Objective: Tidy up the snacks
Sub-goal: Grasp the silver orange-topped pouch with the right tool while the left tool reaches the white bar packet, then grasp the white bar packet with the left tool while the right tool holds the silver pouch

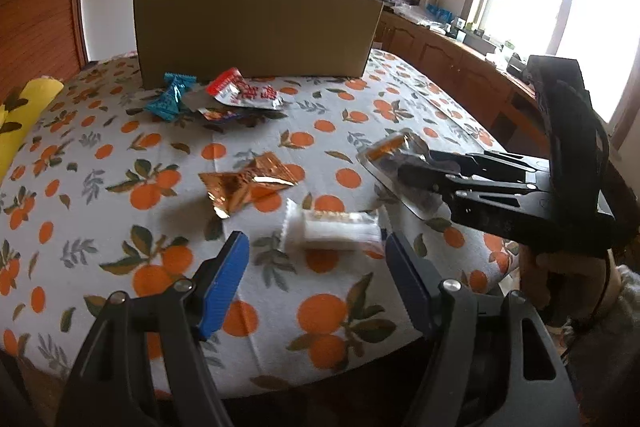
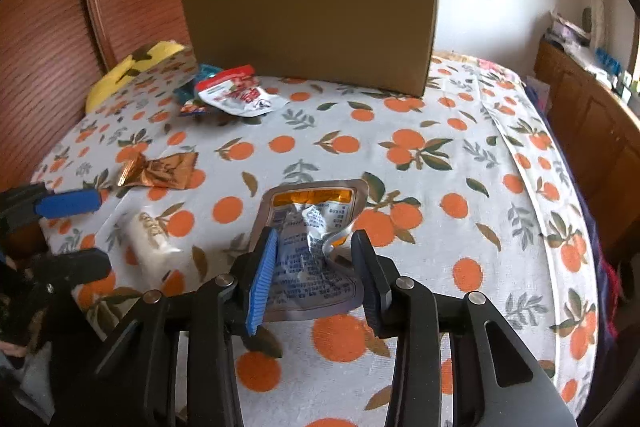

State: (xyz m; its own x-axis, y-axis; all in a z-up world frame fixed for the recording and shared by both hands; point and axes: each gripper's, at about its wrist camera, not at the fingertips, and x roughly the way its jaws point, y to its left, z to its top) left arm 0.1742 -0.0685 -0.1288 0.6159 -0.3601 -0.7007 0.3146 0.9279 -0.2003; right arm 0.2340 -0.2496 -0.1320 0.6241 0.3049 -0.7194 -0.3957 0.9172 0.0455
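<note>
A silver pouch (image 2: 316,203) with an orange band lies on the orange-print bed cover (image 2: 440,155). My right gripper (image 2: 316,239) is shut on it, and the foil buckles up between the pads. In the left wrist view the same pouch (image 1: 388,155) sits under the right gripper (image 1: 420,171). My left gripper (image 1: 316,243) stands open. A white wrapped snack (image 1: 336,229) lies just beyond its fingertips, untouched. A cardboard box (image 1: 256,31) stands upright at the far side of the bed.
A copper foil wrapper (image 1: 248,183) lies mid-bed. A red-and-white pouch (image 1: 248,93), a teal packet (image 1: 170,99) and another small packet sit in front of the box. A yellow pillow (image 1: 24,115) is at the left; wooden cabinets (image 1: 460,63) run along the right.
</note>
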